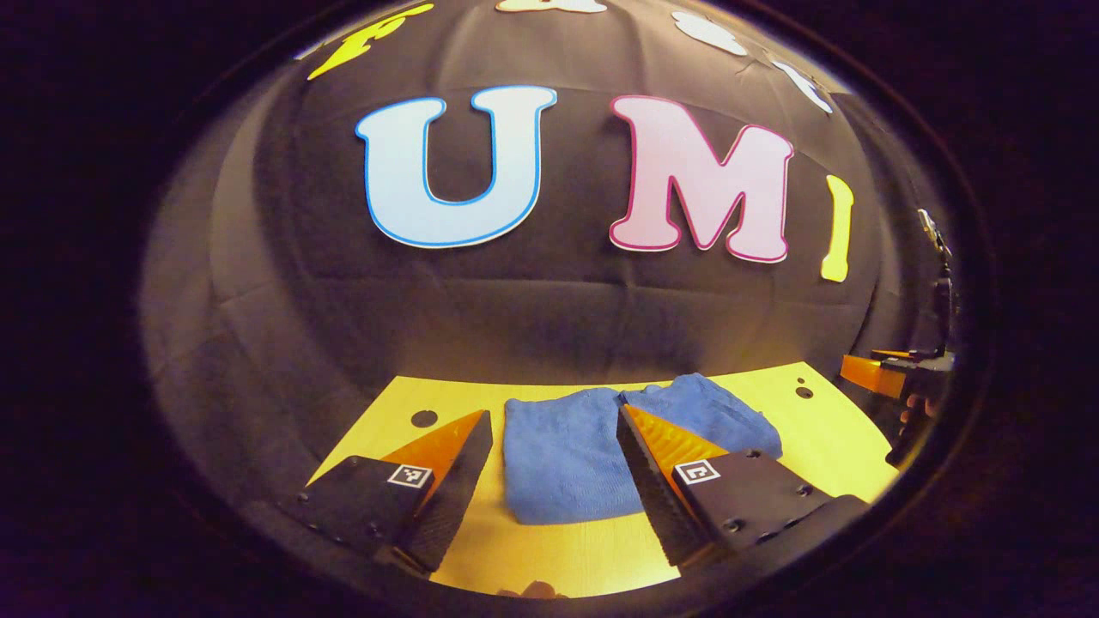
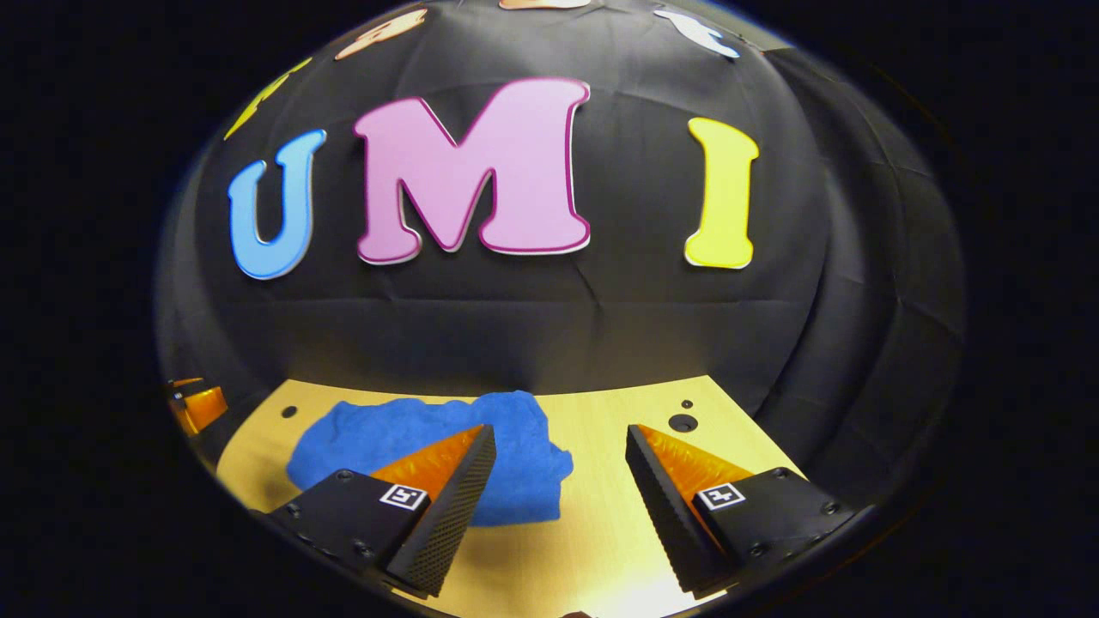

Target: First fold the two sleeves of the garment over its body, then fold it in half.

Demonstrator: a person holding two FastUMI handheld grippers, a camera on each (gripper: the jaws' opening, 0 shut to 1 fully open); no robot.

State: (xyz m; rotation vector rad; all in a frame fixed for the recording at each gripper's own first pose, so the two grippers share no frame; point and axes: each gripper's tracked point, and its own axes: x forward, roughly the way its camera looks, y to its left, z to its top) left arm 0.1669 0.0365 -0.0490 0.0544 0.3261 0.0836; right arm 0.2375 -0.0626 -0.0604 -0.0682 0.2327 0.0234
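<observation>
A blue fleecy garment lies folded into a compact bundle on the yellow wooden table. In the left gripper view my left gripper hangs open above the table, its two fingers straddling the bundle's left half without touching it. The right gripper view has the same garment to the left of centre, partly behind the left finger of my right gripper, which is open over bare table with nothing between its fingers. The right gripper also appears at the far right edge of the left gripper view.
Black cloth wall rises right behind the table's far edge. Small round holes dot the tabletop near its back corners. The left gripper peeks in at the left edge of the right gripper view.
</observation>
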